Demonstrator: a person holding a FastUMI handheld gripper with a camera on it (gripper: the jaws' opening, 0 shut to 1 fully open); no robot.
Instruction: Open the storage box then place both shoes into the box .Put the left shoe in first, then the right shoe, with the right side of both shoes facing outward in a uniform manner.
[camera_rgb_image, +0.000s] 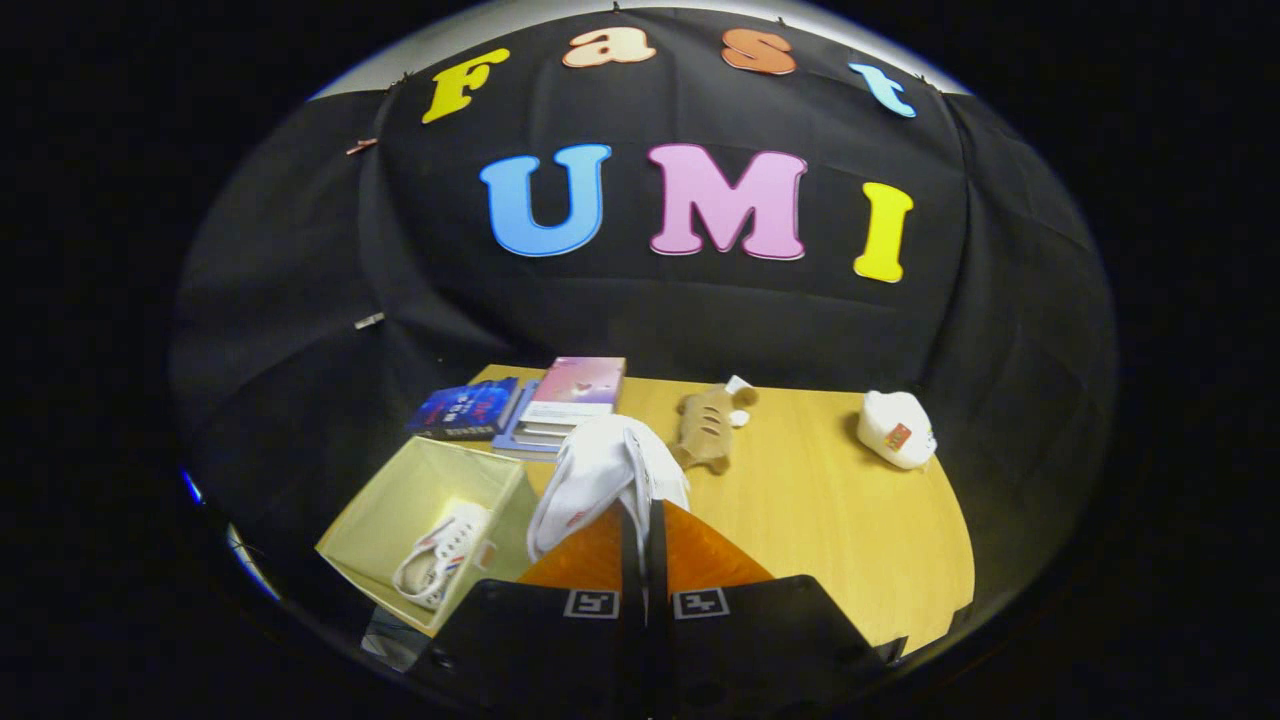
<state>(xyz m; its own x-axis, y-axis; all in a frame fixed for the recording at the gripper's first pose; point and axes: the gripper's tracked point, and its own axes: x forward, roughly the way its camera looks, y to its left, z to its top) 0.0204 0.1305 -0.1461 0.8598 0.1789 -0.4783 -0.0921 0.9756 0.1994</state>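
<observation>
The tongs (640, 520) pinched the right shoe (600, 480) at center frame, beside the box (400, 500) holding the left shoe (440, 565); lowering it in, matched to that shoe's facing, seemed wise.

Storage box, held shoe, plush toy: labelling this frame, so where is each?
storage box (385, 505), gripper view, inner wall
held shoe (590, 470), gripper view, upper, gripper (640, 520) shut on it
plush toy (708, 428), gripper view, body
</observation>
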